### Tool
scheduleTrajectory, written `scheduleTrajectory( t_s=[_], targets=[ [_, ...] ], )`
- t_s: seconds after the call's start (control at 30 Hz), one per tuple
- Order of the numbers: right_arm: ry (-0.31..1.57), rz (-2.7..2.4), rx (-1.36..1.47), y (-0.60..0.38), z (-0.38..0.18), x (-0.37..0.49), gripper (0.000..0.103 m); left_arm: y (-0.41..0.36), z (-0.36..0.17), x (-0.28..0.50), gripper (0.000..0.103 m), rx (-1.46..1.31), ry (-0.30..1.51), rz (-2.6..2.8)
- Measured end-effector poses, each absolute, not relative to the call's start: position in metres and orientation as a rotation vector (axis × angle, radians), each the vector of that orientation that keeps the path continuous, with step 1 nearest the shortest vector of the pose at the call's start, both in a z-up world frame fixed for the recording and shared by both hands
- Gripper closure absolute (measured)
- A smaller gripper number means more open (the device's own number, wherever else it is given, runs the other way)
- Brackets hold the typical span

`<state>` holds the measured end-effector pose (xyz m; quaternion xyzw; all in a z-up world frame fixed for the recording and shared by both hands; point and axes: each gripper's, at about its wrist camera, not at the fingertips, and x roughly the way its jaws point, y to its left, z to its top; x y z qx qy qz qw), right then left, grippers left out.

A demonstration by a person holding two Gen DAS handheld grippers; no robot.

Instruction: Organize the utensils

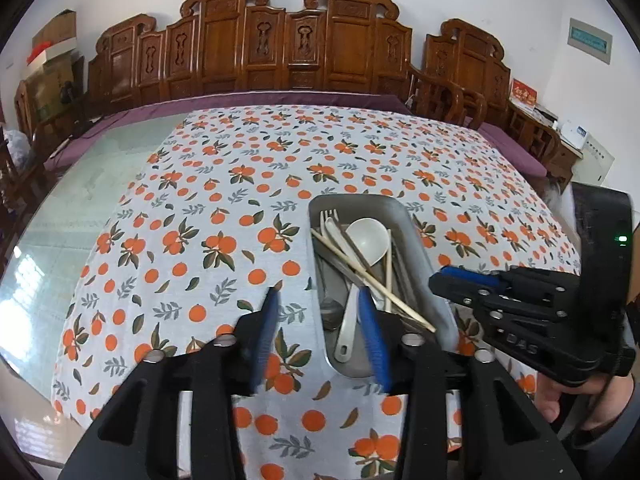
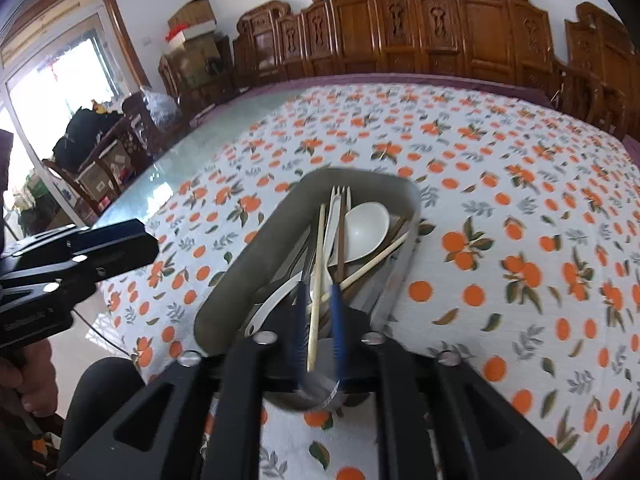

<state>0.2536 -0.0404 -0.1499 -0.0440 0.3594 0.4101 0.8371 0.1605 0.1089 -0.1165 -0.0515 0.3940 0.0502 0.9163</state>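
A metal tray (image 1: 416, 240) (image 2: 248, 248) on the orange-print tablecloth holds a white ladle spoon (image 1: 368, 240) (image 2: 364, 228), a fork (image 2: 340, 200), pale chopsticks (image 1: 372, 276) (image 2: 318, 280), dark chopsticks and metal spoons. My left gripper (image 1: 320, 304) is open and empty, its right finger over the tray's near end. My right gripper (image 2: 318, 292) is open over the tray's near end, its blue fingers (image 2: 338, 320) either side of a pale chopstick without closing on it. It also shows in the left wrist view (image 1: 464, 276).
The tablecloth (image 1: 240, 208) covers part of a glass-topped table (image 1: 80, 200). Carved wooden chairs (image 1: 280, 48) line the far side. Boxes and clutter stand at the left (image 2: 192, 28). The person's hand (image 1: 552, 396) holds the right gripper.
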Motion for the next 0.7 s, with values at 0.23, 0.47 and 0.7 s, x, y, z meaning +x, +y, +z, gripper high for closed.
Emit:
scheduleTrajectory(
  t_s=[0.23,0.47,0.7],
  targets=[
    [0.671,0.838,-0.048,-0.087,-0.117,0.227,0.071,0.091,-0.097,0.144,0.027,-0.093,0.754,0.093],
    [0.582,0.775,-0.027,-0.135,-0.088,0.195,0.052,0.063,-0.070,0.122,0.009,-0.060,0.680,0.064],
    [0.469,0.713,-0.008,-0.175,-0.056,0.165,0.021,0.031,-0.036,0.097,0.008,-0.022,0.576,0.020]
  ],
)
